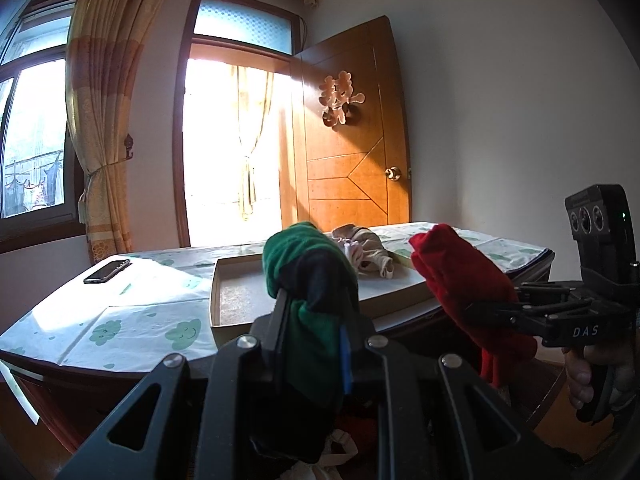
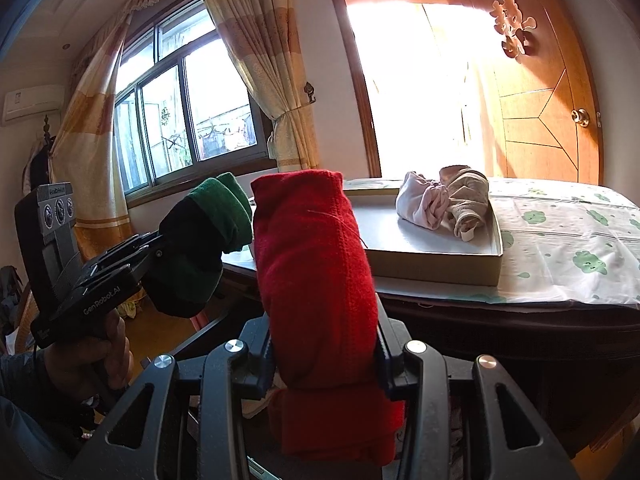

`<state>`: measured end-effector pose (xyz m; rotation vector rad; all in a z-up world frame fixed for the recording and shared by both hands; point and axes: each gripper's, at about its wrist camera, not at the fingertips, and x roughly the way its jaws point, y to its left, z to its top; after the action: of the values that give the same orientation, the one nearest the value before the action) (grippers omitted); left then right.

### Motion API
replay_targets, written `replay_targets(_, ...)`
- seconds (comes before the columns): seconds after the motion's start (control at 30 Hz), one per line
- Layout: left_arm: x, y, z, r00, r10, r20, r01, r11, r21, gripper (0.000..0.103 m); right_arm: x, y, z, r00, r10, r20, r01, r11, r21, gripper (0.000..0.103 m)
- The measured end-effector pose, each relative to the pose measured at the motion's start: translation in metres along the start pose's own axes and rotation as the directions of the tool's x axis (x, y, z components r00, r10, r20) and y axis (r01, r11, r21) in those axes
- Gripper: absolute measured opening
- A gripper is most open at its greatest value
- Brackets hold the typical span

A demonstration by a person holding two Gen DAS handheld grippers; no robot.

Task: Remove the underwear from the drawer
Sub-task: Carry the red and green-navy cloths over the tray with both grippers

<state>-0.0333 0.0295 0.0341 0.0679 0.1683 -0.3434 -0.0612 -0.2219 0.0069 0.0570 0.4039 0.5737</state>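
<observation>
A rolled green and black underwear [image 1: 308,256] is pinched in my left gripper [image 1: 312,308], which is shut on it and held in front of the dresser top. From the right wrist view the same roll [image 2: 208,232] sticks out of the left gripper [image 2: 160,248]. My right gripper [image 2: 324,344] is shut on a rolled red underwear [image 2: 316,264], which stands upright between its fingers. The red roll [image 1: 460,276] and right gripper [image 1: 480,308] hang to the right of the left one. Pale garments [image 1: 340,452] show low beneath the grippers; the drawer around them is mostly hidden.
A shallow cardboard tray [image 2: 432,268] sits on the dresser's cloud-print cover and holds a pink underwear [image 2: 420,204] and a beige one [image 2: 468,196]. A phone [image 1: 107,271] lies at the far left of the top. Behind are a wooden door [image 1: 352,128], curtains and windows.
</observation>
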Motion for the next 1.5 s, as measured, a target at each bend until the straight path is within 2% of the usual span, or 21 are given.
replay_targets(0.33, 0.020, 0.011, 0.016, 1.000, -0.002, -0.023, 0.001, 1.000, -0.025, 0.018, 0.012, -0.004, 0.026, 1.000, 0.002, 0.004, -0.002, 1.000, -0.021, 0.042)
replay_targets(0.7, 0.044, 0.023, 0.029, 0.998, 0.009, -0.070, -0.012, 0.999, -0.042, 0.018, 0.026, -0.015, 0.046, 0.999, -0.019, -0.030, 0.018, 1.000, -0.022, 0.042)
replay_targets(1.03, 0.065, 0.032, 0.048, 0.997, 0.025, -0.071, -0.026, 1.000, -0.013, 0.018, 0.041, -0.019, 0.078, 0.998, -0.038, -0.044, 0.035, 0.997, -0.065, 0.042)
replay_targets(1.3, 0.089, 0.039, 0.056, 0.994, 0.028, -0.109, -0.027, 1.000, 0.009, 0.018, 0.062, -0.020, 0.096, 0.996, -0.055, -0.074, 0.048, 0.994, -0.098, 0.042)
replay_targets(1.5, 0.109, 0.051, 0.067, 0.990, 0.018, -0.143, -0.022, 0.999, -0.023, 0.018, 0.083, -0.026, 0.110, 0.992, -0.064, -0.105, 0.054, 0.994, -0.093, 0.042)
